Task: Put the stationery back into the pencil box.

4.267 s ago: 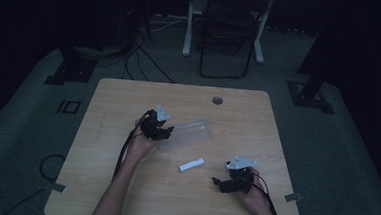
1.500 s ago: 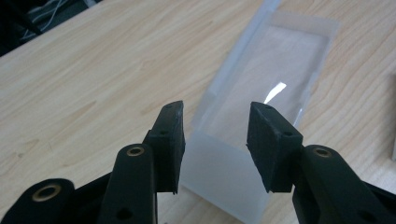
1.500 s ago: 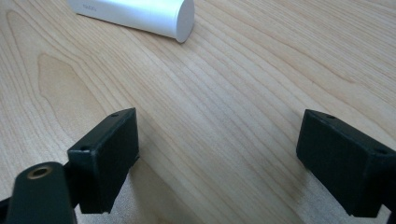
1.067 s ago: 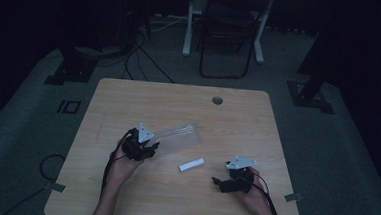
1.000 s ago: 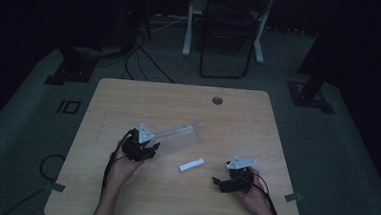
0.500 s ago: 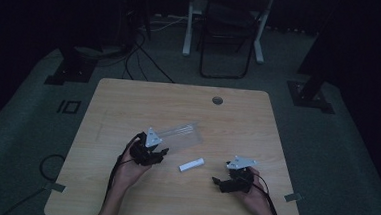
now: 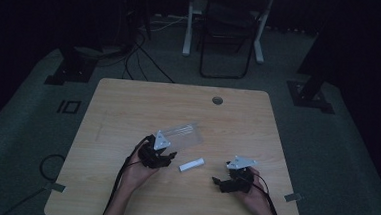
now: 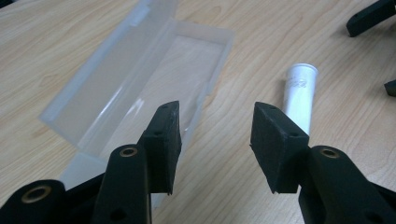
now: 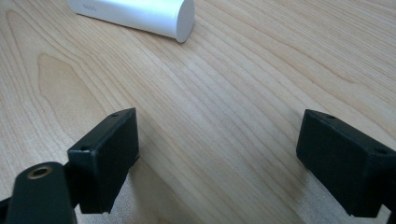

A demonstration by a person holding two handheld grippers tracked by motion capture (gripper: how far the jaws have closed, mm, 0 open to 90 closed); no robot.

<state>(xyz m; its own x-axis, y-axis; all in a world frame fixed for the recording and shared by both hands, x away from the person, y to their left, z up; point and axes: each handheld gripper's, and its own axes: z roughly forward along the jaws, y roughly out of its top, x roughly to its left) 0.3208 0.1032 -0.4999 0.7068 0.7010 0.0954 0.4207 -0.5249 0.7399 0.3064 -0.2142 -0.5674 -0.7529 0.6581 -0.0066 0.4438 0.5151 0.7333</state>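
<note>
My left claw (image 8: 212, 140), jaws apart and empty, has the white tube (image 8: 300, 95) at one o'clock, lying pointing away

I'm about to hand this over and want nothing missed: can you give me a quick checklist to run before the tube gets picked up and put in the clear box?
1. Clear box open, lid folded back: ok.
2. Inside of the box free of other items: ok, bare in the left gripper view.
3. White tube lying loose on the table, beside the box and not touching it: ok.
4. Left gripper jaws apart with nothing between them: ok.
5. Right gripper jaws wide apart, empty, tube just ahead of them: ok.
6. Tube capped or sealed at both ends: cannot tell; the far end is not clear.
</note>
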